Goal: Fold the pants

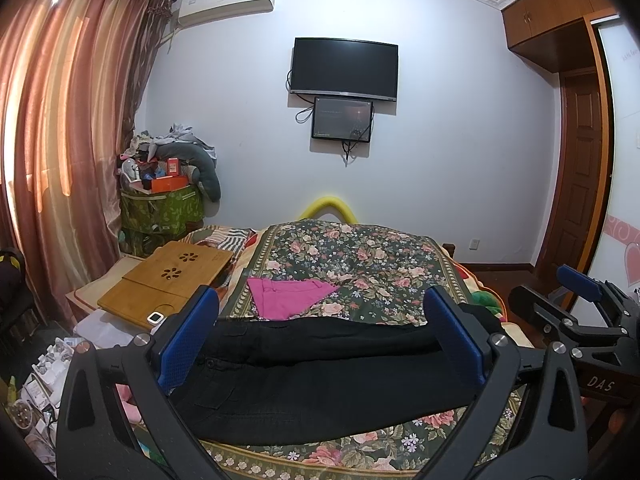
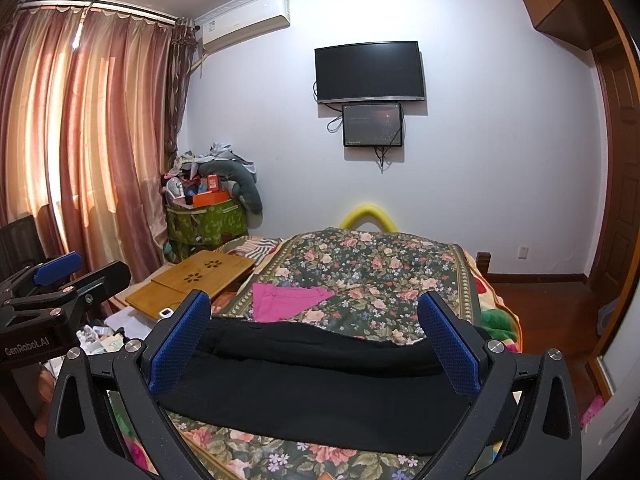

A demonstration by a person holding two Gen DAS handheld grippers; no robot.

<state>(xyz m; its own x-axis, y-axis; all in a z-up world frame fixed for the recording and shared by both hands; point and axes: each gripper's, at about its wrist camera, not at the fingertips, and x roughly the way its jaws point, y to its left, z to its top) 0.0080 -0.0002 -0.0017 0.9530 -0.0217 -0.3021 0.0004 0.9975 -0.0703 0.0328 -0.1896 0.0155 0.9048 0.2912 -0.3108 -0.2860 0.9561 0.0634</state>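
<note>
Black pants (image 1: 320, 384) lie crosswise on the near part of the floral bedspread (image 1: 360, 264), with a rolled ridge along their far edge. My left gripper (image 1: 321, 294) hovers over them, open, its blue pads (image 1: 188, 340) wide apart and holding nothing. In the right wrist view the same pants (image 2: 320, 384) stretch between the blue pads (image 2: 448, 344) of my right gripper (image 2: 313, 298), which is also open and empty. Each gripper shows in the other's view: the right gripper (image 1: 548, 286) at the right edge, the left gripper (image 2: 86, 268) at the left edge.
A folded pink garment (image 1: 288, 296) rests on the bedspread just beyond the pants. A wooden lap desk (image 1: 168, 280) sits at the bed's left side, with a white device (image 1: 155, 317) on it. Floor clutter (image 1: 44, 368) lies to the left. A green storage box (image 1: 160, 208) stands by the curtain.
</note>
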